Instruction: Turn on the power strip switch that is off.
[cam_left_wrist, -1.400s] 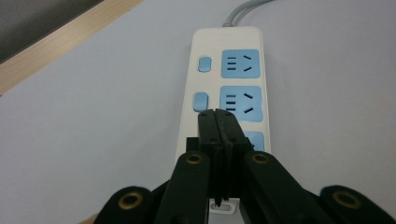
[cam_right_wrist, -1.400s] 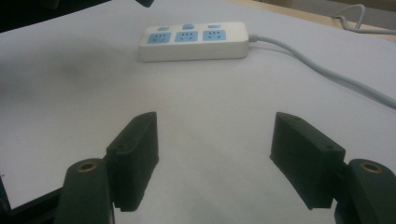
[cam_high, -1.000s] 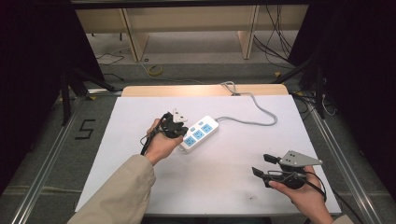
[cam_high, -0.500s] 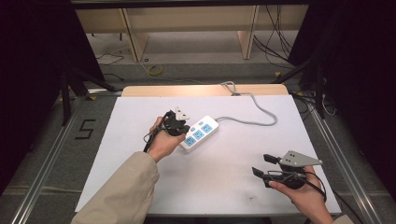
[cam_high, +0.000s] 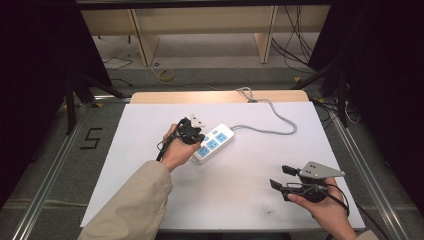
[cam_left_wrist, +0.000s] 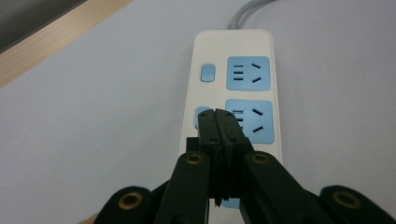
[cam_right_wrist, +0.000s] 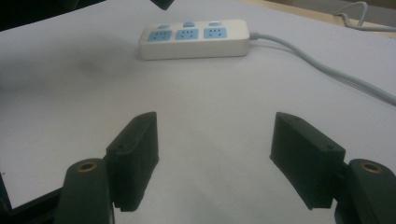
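A: Anything move in the last second?

B: Barely. The left gripper (cam_left_wrist: 218, 122), jaws pressed together, stays on the middle switch (cam_left_wrist: 201, 113) of the power strip (cam_high: 214, 143) mid-counter (cam_high: 150, 120); press looks underway. Right gripper (cam_right_wrist: 214, 154) idles, spread wide.

A: Counts?

B: One strip, three sockets, three switches, two grippers.

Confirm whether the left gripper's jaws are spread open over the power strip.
No: in the left gripper view the left gripper has its jaws pressed together, tips over the middle switch of the white power strip.
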